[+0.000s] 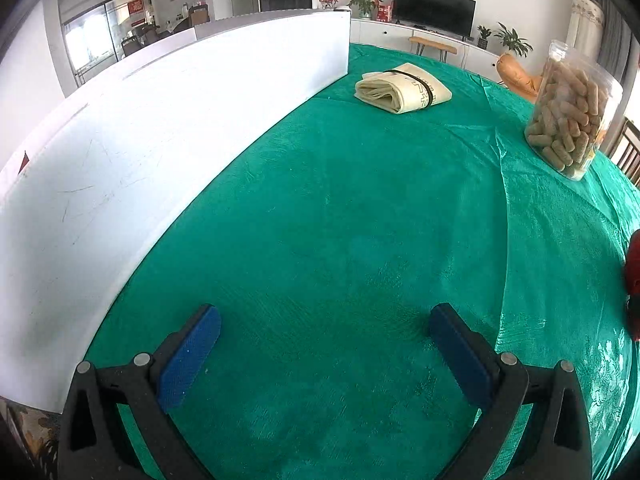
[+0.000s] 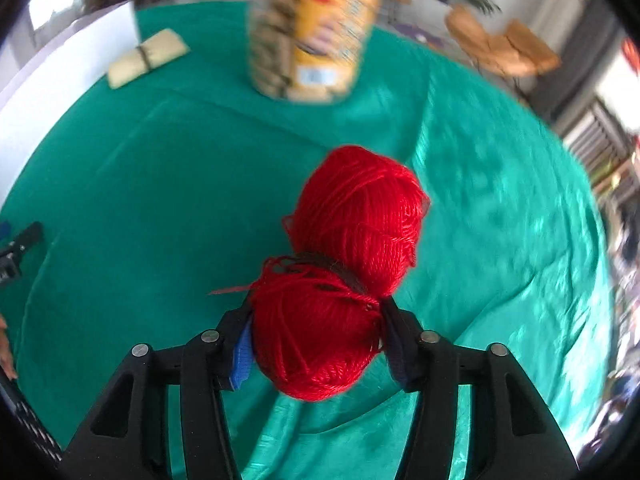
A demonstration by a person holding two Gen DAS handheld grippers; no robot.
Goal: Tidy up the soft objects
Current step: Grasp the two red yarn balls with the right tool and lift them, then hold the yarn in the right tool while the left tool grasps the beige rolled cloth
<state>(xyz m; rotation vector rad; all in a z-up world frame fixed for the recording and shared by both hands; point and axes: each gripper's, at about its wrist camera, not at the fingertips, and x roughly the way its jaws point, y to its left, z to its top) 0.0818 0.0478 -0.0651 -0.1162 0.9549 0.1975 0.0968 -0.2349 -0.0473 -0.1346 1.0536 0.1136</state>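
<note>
Yarn: red yarn, two soft, light skeins banded together, lower centre of the right wrist view.
Grip: right claw pinches the nearer skein; it should squash and may slip.
Left claw: wide, empty, angled down over the green worktop.
Bundle: folded cloth bundle, upper centre.

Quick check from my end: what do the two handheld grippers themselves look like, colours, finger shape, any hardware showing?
Both match. The left gripper has black plastic arms with cut-out slots, round silver pivot pins, and flat, textured blue pads. The right gripper has the same black frame, silver pins and blue pads. No cables, markings or sleeves are visible.
</note>
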